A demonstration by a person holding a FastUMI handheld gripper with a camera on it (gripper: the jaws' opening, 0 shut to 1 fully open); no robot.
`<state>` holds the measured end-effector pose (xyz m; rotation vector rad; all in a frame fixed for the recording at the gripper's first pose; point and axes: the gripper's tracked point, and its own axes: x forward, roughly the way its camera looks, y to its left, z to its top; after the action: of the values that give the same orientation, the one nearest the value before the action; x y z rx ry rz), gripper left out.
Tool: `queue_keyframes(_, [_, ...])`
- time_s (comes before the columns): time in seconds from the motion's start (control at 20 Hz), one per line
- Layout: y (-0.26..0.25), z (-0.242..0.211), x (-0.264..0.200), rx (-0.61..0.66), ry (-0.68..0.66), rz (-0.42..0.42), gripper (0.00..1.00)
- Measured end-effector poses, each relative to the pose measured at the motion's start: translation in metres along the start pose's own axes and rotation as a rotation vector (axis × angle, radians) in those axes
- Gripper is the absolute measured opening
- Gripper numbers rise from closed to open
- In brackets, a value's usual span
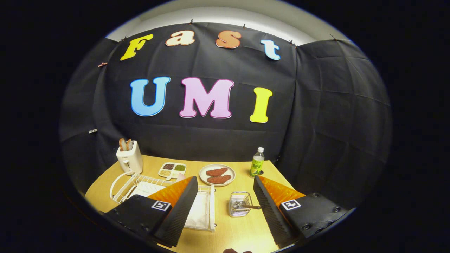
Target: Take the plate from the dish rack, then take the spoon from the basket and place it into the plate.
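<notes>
Evidently the gripper (225,207) hangs above the table (242,232) with its fingers spread wide and nothing between them. The dish rack (140,186) sits at lower left, partly behind the left finger; the plate to be taken cannot be made out in it. The basket (239,203) with the spoon (246,206) lies between the fingers. The first move, likely, is swinging left and low over the rack before closing.

wood bench (246,230) w/ toaster (129,157), dish rack (140,186), spice tray (172,170), meat plate (217,174), bottle (257,162) & wire basket (240,203) on it
</notes>
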<state>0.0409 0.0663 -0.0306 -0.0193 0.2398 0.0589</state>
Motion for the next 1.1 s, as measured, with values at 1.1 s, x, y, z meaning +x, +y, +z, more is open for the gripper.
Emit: queue_keyframes(1.1, [0.101,-0.12,0.123,0.033,0.511,-0.006,0.6])
